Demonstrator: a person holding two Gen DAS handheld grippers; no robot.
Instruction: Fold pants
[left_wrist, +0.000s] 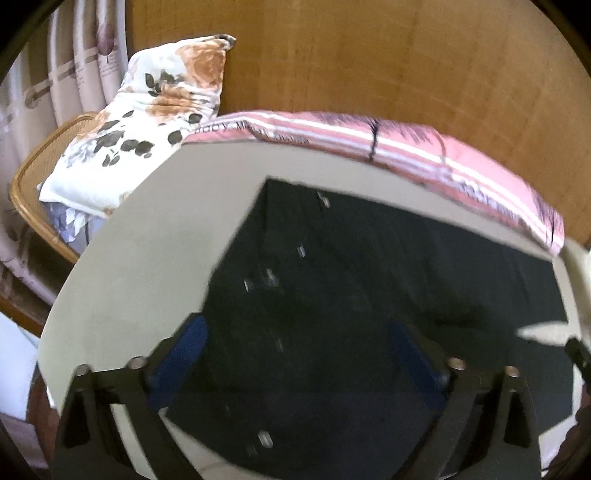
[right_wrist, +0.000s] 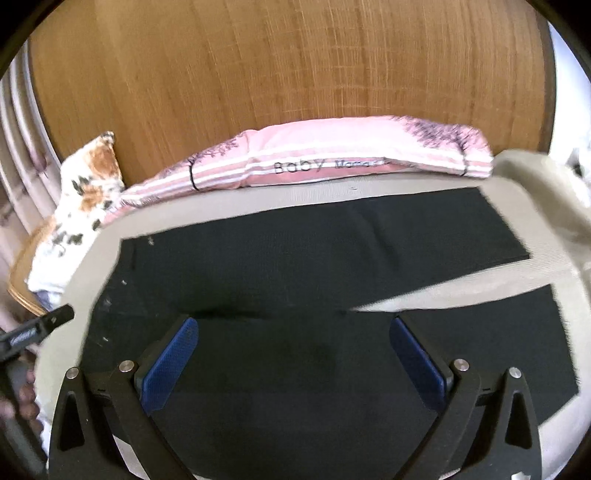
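Note:
Black pants (left_wrist: 351, 280) lie spread flat on a beige sheet (left_wrist: 155, 236), waistband to the left, the two legs running right. In the right wrist view the pants (right_wrist: 295, 266) show a beige wedge between the legs. My left gripper (left_wrist: 299, 354) is open and empty, hovering over the waist part, its blue pads (left_wrist: 192, 343) wide apart. My right gripper (right_wrist: 295, 350) is open and empty over the middle of the pants. The left gripper's tip (right_wrist: 37, 328) shows at the left edge of the right wrist view.
A pink striped pillow (right_wrist: 332, 155) lies along the far edge against a wooden headboard (right_wrist: 295, 66). A floral pillow (left_wrist: 147, 110) rests on a wicker chair (left_wrist: 40, 173) at the left, with curtains behind.

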